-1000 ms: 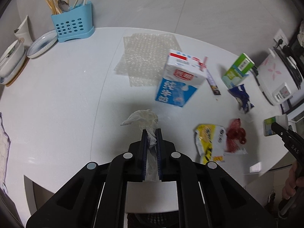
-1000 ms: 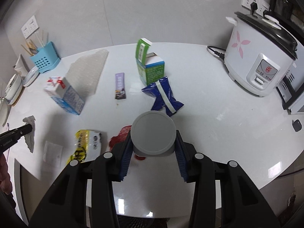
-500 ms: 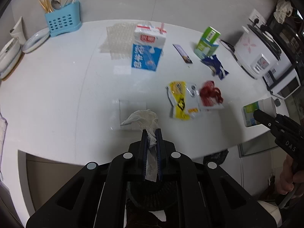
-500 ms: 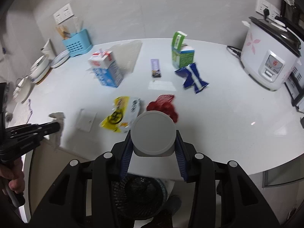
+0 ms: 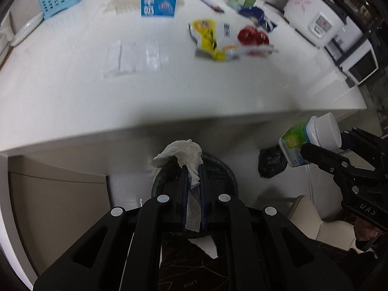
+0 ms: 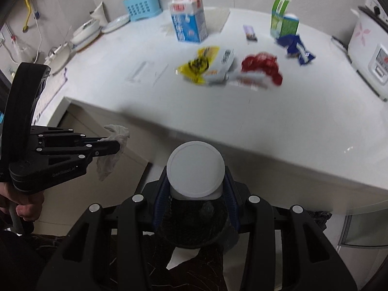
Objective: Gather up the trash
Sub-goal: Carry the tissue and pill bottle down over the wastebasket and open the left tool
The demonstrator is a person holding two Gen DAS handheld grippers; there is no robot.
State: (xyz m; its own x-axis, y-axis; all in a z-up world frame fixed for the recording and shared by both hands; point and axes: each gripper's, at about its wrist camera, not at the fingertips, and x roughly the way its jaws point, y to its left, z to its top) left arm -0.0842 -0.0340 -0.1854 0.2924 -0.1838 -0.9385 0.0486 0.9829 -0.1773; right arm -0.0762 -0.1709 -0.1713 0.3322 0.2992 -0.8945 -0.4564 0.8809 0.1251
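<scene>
Showing both tools below the worktop edge, each carrying one piece of trash over a dark round bin. Left tool (image 5: 193, 169): jaws closed tight on a crumpled white tissue (image 5: 184, 151), whose loose end bunches above the tips; a thin, limp item of this kind needs a full pinch to stay put. Right tool (image 6: 195, 191): jaws part-way apart and clamped on the sides of a white-capped bottle (image 6: 196, 169) with a green and blue label, cap end facing the camera (the side grip suits a rigid round body). Bin (image 5: 224, 169): it stands on the floor directly beyond the tips of both tools, so both items appear placed for a drop; judged from this, release is the step in hand. Neither item has yet been let go.

Further off, on the worktop (image 5: 72, 97), trash remains to collect: a flat clear wrapper (image 5: 133, 57), a yellow snack packet (image 6: 200, 64), a red packet (image 6: 260, 66), a blue wrapper (image 6: 295, 48), a blue milk carton (image 6: 189, 20), a green carton (image 6: 283, 18) and a small purple bar (image 6: 251, 33). At the far edge stand a blue utensil holder (image 6: 143, 4) and a rice cooker (image 5: 317, 23), which are presumably not trash.
</scene>
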